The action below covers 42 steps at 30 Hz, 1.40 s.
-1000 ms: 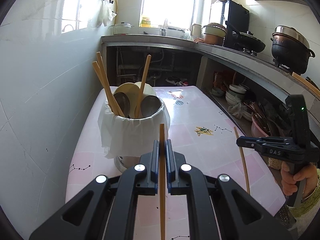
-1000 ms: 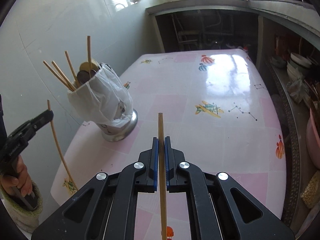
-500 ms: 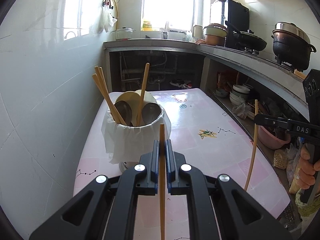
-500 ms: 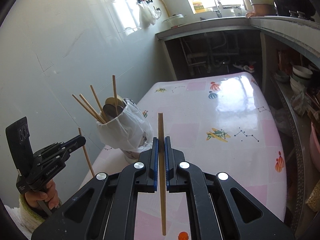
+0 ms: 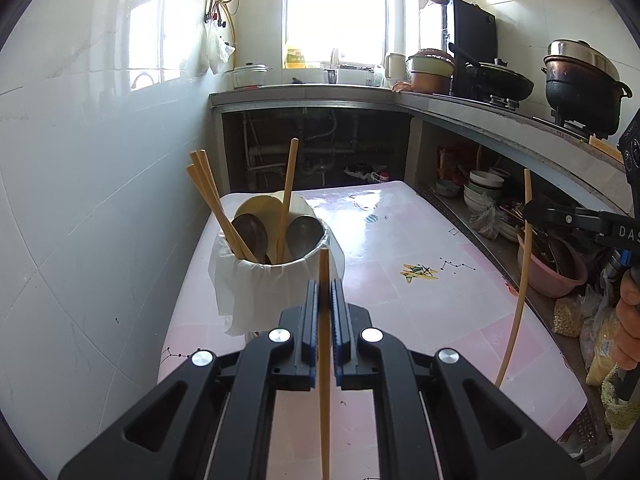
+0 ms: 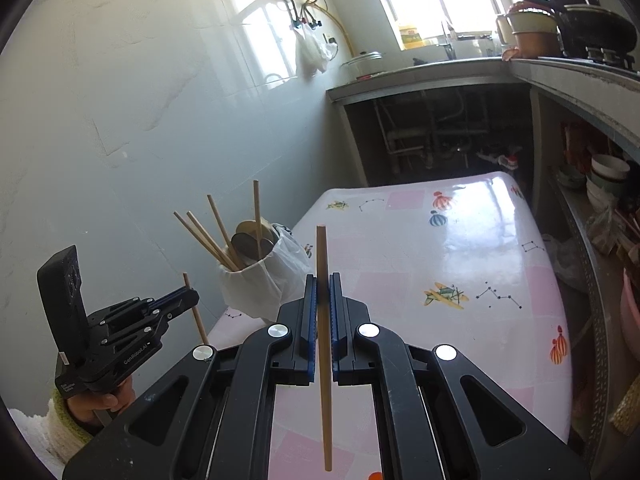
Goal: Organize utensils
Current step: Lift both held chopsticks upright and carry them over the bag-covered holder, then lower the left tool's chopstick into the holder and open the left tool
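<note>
Your left gripper (image 5: pixel 324 300) clamps one chopstick (image 5: pixel 325 360); your right gripper (image 6: pixel 323 296) clamps another chopstick (image 6: pixel 323 340), both above the table (image 6: pixel 460 260) near the utensil holder (image 5: pixel 272 280).

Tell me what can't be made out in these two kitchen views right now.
- Utensil holder base: left wrist view, hidden by the left gripper.
- Left chopstick lower end: cut off by the frame's bottom edge.
- Spoon handles: hidden inside the holder.
- Yellow bottle label: right wrist view, too small and glare-washed.
</note>
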Motion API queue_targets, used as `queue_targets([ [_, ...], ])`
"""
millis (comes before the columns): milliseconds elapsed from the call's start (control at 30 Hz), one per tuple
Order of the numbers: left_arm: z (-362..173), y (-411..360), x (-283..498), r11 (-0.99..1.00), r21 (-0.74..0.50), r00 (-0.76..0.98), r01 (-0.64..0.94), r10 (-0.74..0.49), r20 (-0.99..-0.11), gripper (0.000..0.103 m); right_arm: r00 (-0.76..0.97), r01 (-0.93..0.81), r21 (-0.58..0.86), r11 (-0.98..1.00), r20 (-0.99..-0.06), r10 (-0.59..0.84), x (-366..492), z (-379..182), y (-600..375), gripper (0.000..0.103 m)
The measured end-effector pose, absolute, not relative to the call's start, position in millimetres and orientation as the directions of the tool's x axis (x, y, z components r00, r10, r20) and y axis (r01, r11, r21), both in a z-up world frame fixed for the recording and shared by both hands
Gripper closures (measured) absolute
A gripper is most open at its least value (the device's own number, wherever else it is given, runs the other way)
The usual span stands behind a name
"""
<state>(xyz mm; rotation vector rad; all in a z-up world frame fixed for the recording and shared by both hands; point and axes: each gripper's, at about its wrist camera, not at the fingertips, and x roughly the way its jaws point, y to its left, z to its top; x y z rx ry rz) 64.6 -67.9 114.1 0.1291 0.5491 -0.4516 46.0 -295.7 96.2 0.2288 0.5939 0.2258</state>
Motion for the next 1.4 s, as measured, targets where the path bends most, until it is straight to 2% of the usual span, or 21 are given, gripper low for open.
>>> queue_targets([
  [267, 139, -54, 69, 0.889, -0.040, 0.773, 0.457, -0.419, -0.476, 0.098, 0.811, -0.150, 0.271, 0.951, -0.516, 0.275, 43, 100, -292, 0.099],
  [533, 214, -38, 89, 0.882, -0.085, 0.839, 0.464, -0.468, -0.279, 0.098, 0.809, -0.135, 0.294, 0.946, -0.519, 0.276, 48, 93, -295, 0.099],
  [633, 234, -38, 100, 0.878, -0.095, 0.847, 0.469, -0.478, -0.233, 0.098, 0.806, -0.129, 0.305, 0.944, -0.522, 0.279, 51, 90, -298, 0.099],
  [1033, 255, -41, 142, 0.901, -0.092, 0.878, 0.424, -0.433, -0.202, 0.098, 0.788, -0.112, 0.340, 0.934, -0.542, 0.292, 67, 75, -308, 0.099],
  [1167, 254, -35, 157, 0.898, -0.133, 0.871, 0.420, -0.440, -0.218, 0.098, 0.786, -0.111, 0.340, 0.934, -0.545, 0.292, 69, 74, -308, 0.099],
  [1400, 269, -28, 163, 0.894, -0.162, 0.880, 0.417, -0.442, -0.176, 0.098, 0.784, -0.108, 0.342, 0.934, -0.548, 0.291, 72, 72, -307, 0.099],
])
